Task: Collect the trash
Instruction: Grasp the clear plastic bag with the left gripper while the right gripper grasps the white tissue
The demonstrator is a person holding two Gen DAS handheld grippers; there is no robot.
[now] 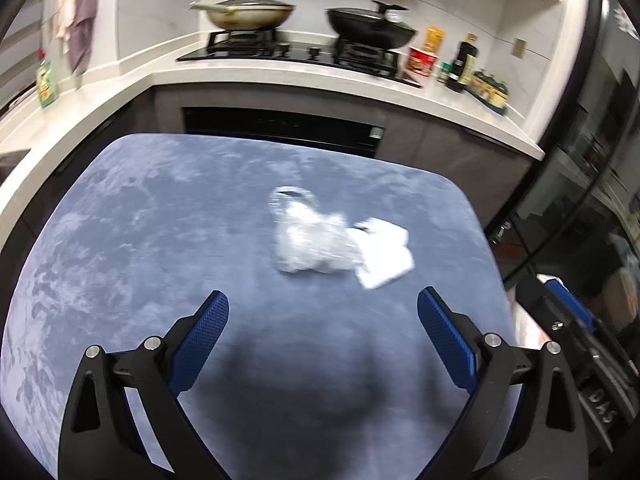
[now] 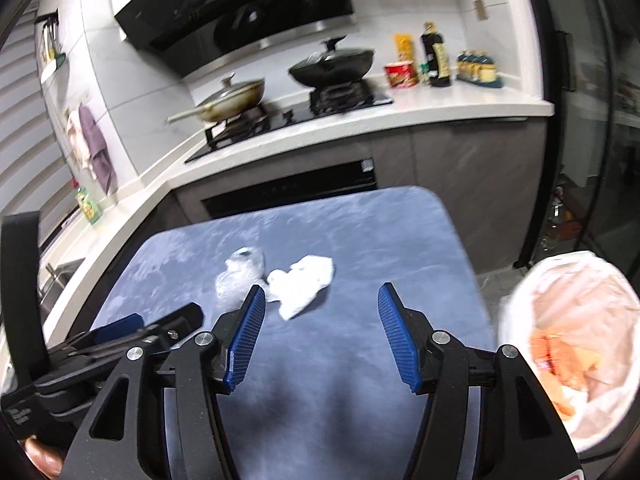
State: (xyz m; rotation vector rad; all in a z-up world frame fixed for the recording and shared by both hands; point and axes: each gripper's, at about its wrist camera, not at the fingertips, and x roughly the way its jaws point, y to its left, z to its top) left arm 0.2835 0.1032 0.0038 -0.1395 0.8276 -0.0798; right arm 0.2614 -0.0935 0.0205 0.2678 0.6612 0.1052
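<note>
A crumpled clear plastic bag (image 1: 308, 236) (image 2: 240, 276) lies on the blue-grey tabletop (image 1: 160, 240) (image 2: 360, 240), touching a crumpled white tissue (image 1: 384, 252) (image 2: 304, 284) on its right. My left gripper (image 1: 322, 304) hovers just short of the bag, open wide, with nothing between its fingers. My right gripper (image 2: 320, 292) is open and empty too; its left fingertip overlaps the near edge of the bag and tissue in its own view. Each gripper shows at the edge of the other's view: the right one (image 1: 544, 284) and the left one (image 2: 168, 320).
A waste bin (image 2: 516, 300) with a white liner and orange scraps inside stands off the table's right side. Behind the table runs a white counter (image 1: 280, 72) with a hob, two lidded pans (image 1: 248, 12) (image 1: 368, 24) and bottles (image 1: 464, 60). A sink (image 2: 60, 276) is at left.
</note>
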